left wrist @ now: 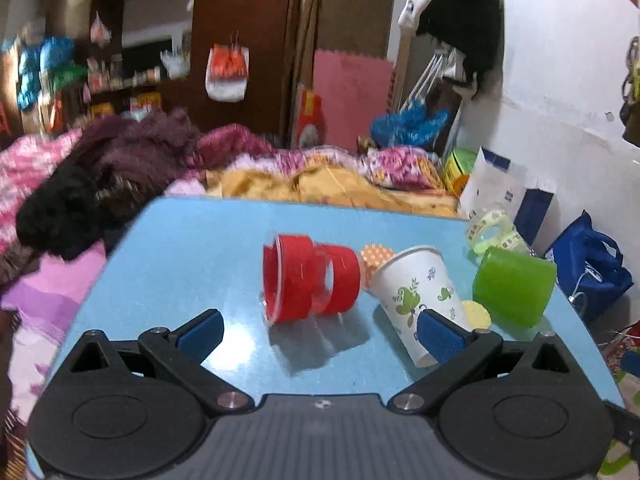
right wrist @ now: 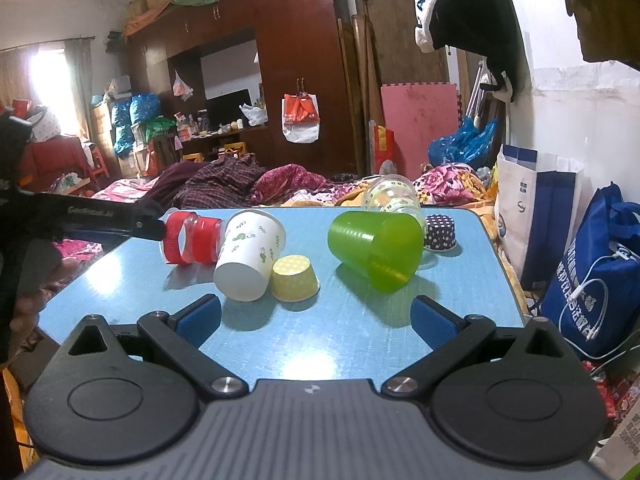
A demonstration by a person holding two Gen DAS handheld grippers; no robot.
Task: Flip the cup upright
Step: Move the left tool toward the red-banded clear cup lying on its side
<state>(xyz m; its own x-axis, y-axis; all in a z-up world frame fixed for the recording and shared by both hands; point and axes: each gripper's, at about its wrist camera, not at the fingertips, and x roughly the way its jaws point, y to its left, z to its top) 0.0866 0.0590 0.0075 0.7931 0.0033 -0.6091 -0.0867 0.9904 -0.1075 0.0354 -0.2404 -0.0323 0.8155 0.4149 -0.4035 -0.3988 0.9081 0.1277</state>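
Note:
Several cups lie tipped on the blue table. A clear cup with red bands lies on its side, mouth to the left; it also shows in the right wrist view. A white paper cup with green print lies beside it. A green plastic cup lies on its side at the right. My left gripper is open, just short of the red cup. My right gripper is open and empty near the front edge.
A small yellow dotted paper cup sits upside down by the white cup. A dark dotted cup and a clear printed cup lie at the table's back right. Bedding lies behind the table. Bags stand at the right.

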